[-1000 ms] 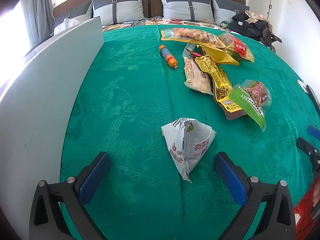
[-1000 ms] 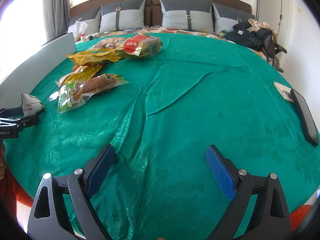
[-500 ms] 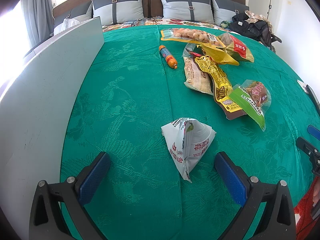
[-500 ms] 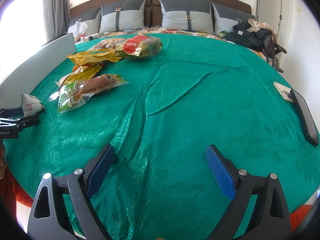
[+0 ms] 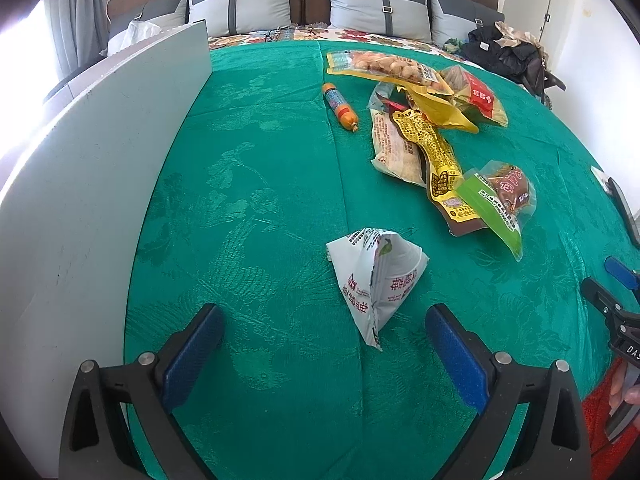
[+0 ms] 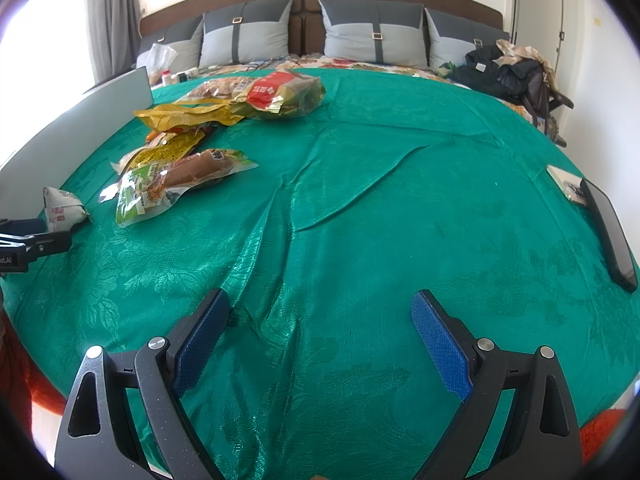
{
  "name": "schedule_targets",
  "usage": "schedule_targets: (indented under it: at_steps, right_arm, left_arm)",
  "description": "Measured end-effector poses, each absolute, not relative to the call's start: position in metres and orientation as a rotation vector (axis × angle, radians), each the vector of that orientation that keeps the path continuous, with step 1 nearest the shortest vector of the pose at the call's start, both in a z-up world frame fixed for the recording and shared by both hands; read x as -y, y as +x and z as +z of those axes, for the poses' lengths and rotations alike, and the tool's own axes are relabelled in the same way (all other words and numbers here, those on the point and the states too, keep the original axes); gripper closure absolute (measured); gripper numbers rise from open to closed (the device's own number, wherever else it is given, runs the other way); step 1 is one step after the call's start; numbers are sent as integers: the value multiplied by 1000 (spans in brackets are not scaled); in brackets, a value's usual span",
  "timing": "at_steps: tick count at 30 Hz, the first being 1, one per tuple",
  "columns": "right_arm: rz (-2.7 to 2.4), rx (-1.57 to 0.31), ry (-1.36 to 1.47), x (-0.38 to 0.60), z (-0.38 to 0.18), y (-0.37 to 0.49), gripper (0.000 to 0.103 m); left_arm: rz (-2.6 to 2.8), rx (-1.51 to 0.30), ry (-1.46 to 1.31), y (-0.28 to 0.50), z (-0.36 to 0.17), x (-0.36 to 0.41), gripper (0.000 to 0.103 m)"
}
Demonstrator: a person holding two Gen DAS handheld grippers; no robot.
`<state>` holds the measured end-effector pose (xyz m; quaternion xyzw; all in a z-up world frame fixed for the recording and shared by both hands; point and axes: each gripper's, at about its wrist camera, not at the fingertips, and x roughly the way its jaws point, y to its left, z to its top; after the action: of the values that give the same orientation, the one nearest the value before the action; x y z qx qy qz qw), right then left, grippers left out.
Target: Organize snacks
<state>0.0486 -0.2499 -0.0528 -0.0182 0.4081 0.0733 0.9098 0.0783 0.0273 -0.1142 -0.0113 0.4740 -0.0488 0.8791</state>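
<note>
1. Left wrist view: the left gripper is wide, its jaws closing, with the white packet lying just ahead on the green cloth, untouched.
2. Right wrist view: the right gripper is wide and empty; the snack pile lies far left.

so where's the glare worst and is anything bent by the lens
Left wrist view: window light blows out the left edge beside the white board; the board's straight top curves. Right wrist view: glare at upper left by the curtain; the green cloth bulges like a dome. Both stay sharp.
</note>
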Motion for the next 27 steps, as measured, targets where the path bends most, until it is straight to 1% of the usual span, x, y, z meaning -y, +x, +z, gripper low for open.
schedule_targets:
  at_steps: [2, 4, 6, 8, 9, 10, 11, 12, 15, 17, 18, 21, 23, 24, 25, 26, 27]
  right_arm:
    - [151, -839, -38, 250, -53, 49, 8]
    - [152, -836, -38, 250, -52, 50, 8]
    - [152, -835, -38, 250, -52, 50, 8]
    - [157, -840, -39, 251, -52, 50, 8]
    - [166, -855, -40, 251, -51, 51, 8]
    - [182, -891, -42, 251, -49, 53, 9]
    - [203, -936, -27, 250, -46, 56, 9]
    - [241, -981, 26, 250, -41, 61, 9]
    - [349, -1060, 242, 238, -24, 83, 9]
    - [364, -1107, 314, 219, -21, 108, 10]
    - [342, -1125, 362, 212, -23, 122, 12]
    - [213, -1199, 524, 197, -37, 168, 13]
    - [124, -1204, 514, 183, -41, 192, 13]
    - [89, -1204, 452, 174, -40, 203, 25]
    - [65, -1214, 394, 167, -41, 212, 67]
    - [54, -1212, 380, 165, -42, 216, 65]
    - [56, -1226, 381, 164, -42, 219, 66]
  left_arm:
    - [-114, -986, -17, 79, -113, -25, 10]
    - [-135, -982, -17, 82, -111, -21, 18]
    - [-164, -971, -10, 87, -108, -14, 21]
    - [-188, -961, 26, 91, -106, -4, 34]
    - [-193, -964, 49, 92, -107, 1, 56]
    - [-186, -963, 69, 93, -107, 4, 64]
    - [-188, -957, 67, 93, -107, 4, 66]
    - [-195, -957, 45, 92, -107, 2, 70]
    - [-201, -950, -4, 88, -105, -7, 72]
    - [-205, -947, -12, 83, -103, -12, 72]
    - [-206, -942, -12, 79, -102, -14, 72]
    - [-208, -928, -16, 69, -99, -22, 72]
    - [-205, -922, -22, 65, -99, -27, 72]
    - [-202, -920, -25, 64, -99, -29, 72]
    - [-202, -919, -30, 64, -98, -32, 72]
    - [-203, -914, -38, 63, -97, -34, 72]
    - [-205, -908, -45, 63, -95, -36, 72]
